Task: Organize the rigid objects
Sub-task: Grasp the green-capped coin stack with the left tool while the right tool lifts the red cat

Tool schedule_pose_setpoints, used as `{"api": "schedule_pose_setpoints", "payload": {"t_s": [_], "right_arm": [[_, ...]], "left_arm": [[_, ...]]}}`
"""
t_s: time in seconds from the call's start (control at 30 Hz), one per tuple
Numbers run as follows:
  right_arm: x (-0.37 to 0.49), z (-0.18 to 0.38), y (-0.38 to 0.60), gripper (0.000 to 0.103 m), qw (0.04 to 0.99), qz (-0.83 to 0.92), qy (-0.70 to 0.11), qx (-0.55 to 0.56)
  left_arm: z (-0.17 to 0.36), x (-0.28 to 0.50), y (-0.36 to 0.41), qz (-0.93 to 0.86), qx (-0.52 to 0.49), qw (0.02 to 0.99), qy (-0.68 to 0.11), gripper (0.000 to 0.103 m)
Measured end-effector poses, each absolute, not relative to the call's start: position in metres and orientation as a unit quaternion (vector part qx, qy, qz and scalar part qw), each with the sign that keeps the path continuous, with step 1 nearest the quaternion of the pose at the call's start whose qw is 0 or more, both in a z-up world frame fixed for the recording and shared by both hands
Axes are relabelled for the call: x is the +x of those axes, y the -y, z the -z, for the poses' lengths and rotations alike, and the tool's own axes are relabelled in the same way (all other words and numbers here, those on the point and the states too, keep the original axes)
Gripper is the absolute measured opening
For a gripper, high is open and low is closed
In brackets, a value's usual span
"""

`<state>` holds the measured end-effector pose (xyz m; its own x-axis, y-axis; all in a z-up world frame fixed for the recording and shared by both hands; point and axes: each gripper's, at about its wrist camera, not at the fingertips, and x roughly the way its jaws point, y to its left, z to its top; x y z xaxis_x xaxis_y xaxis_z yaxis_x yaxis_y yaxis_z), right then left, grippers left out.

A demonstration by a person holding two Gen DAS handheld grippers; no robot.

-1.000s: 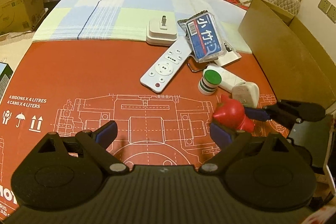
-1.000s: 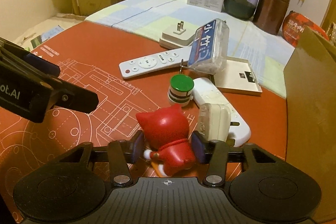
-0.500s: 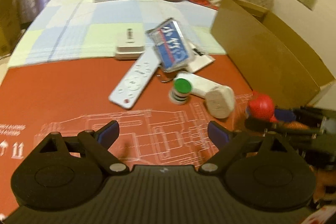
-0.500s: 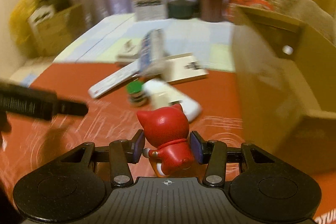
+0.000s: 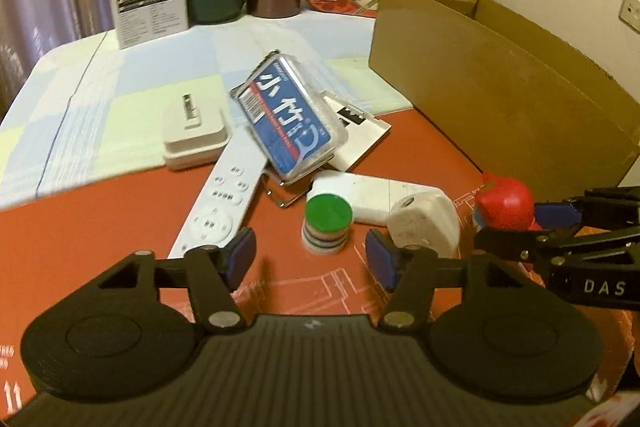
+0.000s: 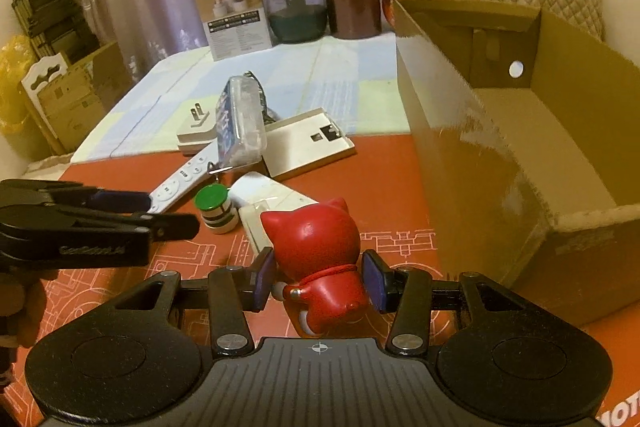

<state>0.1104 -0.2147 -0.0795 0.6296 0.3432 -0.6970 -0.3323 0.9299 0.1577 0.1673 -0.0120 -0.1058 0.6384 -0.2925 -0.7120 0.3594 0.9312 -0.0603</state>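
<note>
Pinching the red cat figurine (image 6: 320,251) in my right gripper (image 6: 318,281), I'd clear the cardboard box (image 6: 500,147) wall before releasing — left gripper (image 5: 312,259) spread, idle.

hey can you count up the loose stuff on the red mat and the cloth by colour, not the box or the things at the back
White: 5 – remote, plug adapter, flat box, long block, small charger
Blue: 1 – floss pick case
Green-topped: 1 – striped cap stack
Red: 1 – cat figurine, held by the right gripper
Total: 8
</note>
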Motion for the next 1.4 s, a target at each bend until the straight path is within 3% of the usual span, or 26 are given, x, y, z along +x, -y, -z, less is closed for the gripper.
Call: {"api": "schedule_pose_setpoints", "payload": {"t_s": [0.37, 0.73, 0.97, 1.2, 1.4], "right_arm": [[0.113, 0.084, 0.217, 0.043, 0.901, -0.184, -0.393, 0.005], [0.088, 0.057, 0.218, 0.044, 0.903, -0.199, -0.38, 0.005], [0.061, 0.003, 0.244, 0.044, 0.917, -0.203, -0.342, 0.023], [0.065, -0.051, 0.3, 0.044, 0.937, -0.176, -0.3, 0.028], [0.096, -0.062, 0.355, 0.044, 0.941, -0.133, -0.31, 0.03]], "left_arm": [[0.123, 0.19, 0.033, 0.186, 0.06, 0.9, -0.389, 0.025], [0.081, 0.135, 0.023, 0.149, 0.024, 0.906, -0.395, 0.025], [0.024, 0.102, 0.037, 0.159, 0.013, 0.914, -0.372, 0.025], [-0.023, 0.097, 0.096, 0.213, 0.02, 0.914, -0.344, 0.025], [-0.044, 0.11, 0.165, 0.253, 0.034, 0.911, -0.325, 0.025]]}}
